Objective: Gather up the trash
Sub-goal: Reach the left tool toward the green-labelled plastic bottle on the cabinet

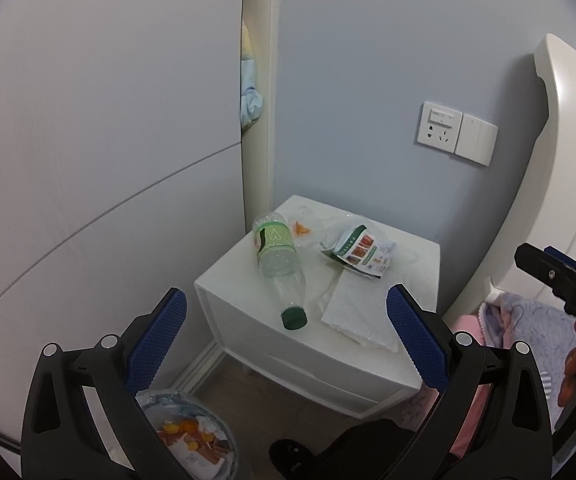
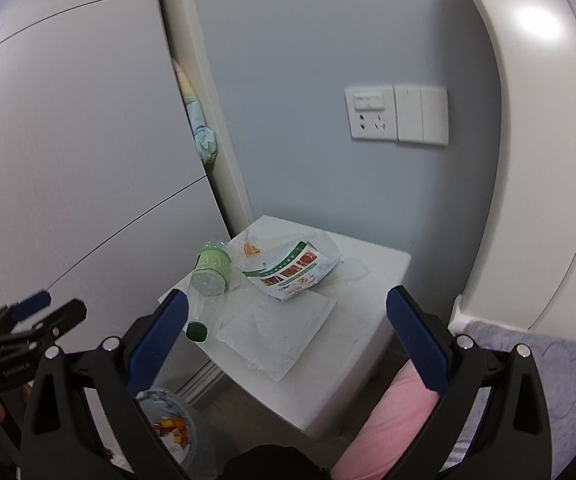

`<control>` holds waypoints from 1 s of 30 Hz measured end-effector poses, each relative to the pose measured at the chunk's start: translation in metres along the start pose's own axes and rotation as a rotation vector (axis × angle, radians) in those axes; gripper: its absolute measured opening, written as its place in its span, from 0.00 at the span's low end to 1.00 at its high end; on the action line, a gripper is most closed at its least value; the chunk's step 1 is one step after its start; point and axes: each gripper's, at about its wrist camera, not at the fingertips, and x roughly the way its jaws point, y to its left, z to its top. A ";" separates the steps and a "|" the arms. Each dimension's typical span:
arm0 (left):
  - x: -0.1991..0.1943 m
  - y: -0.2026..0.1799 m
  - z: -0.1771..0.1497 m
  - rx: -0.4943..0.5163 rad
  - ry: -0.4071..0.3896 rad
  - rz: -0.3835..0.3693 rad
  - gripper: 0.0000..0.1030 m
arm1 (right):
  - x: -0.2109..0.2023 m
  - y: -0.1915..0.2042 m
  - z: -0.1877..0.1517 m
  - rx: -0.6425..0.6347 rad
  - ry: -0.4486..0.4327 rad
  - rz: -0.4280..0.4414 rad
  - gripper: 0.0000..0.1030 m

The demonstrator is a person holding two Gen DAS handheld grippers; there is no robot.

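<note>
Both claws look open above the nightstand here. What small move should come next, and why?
Probably lower the open left claw onto the clear plastic bottle with the green cap. It lies on its side at the near left of the white nightstand, nearest that claw, and the lined trash bin sits on the floor just below. The right claw is also open and empty.

A bedroom in a home. At lower centre of the frame a white nightstand (image 1: 416,264) stands in the corner against a pale blue wall (image 1: 368,60), with a socket (image 1: 440,126) and switch (image 1: 476,142) right of centre. A white headboard (image 1: 568,160) curves down the right edge above pink and lilac bedding (image 1: 528,320). Wardrobe doors (image 1: 108,120) fill the left, clothes (image 1: 250,96) showing in the gap.
</note>
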 end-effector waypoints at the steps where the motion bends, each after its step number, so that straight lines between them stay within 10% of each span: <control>1: 0.005 0.002 -0.001 -0.009 0.012 -0.005 0.94 | 0.003 -0.002 -0.001 0.008 0.008 0.003 0.94; 30: 0.140 0.017 0.000 0.018 0.174 0.045 0.94 | 0.211 0.071 0.057 -0.005 0.406 0.158 0.94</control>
